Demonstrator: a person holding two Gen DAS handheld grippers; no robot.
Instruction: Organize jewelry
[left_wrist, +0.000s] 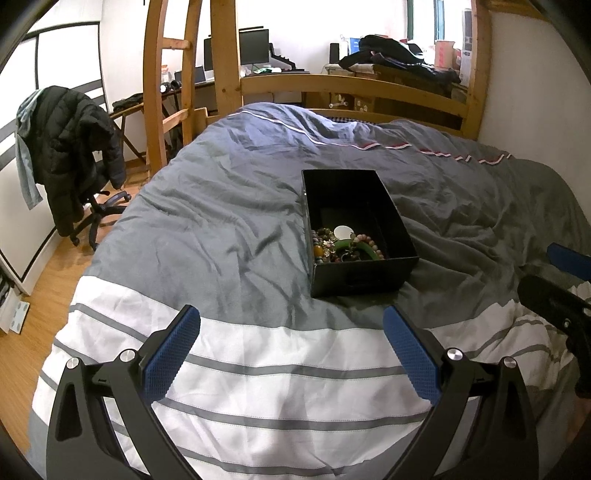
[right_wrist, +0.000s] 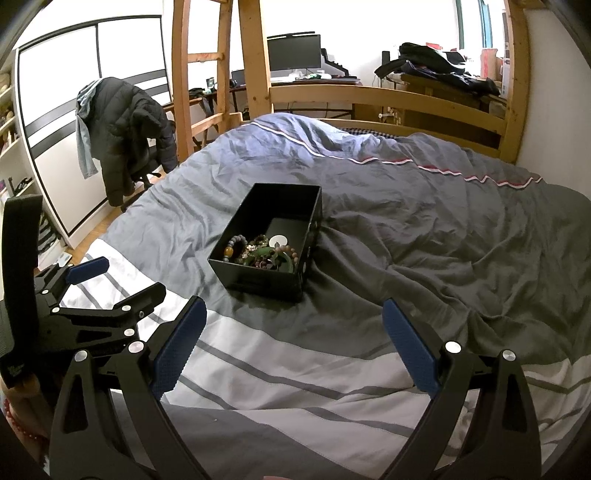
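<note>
Both grippers' jaws gape empty; jewelry box (left_wrist: 360, 236) lies ahead, well apart

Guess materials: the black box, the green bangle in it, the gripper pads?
Black box: thin rigid board or plastic, matte; sharp flat walls, small holes in one side.
Green bangle: jade-like stone or glass; smooth, glossy.
Left gripper pads: blue rubbery material, fine knurled texture. Right gripper pads look the same.
</note>
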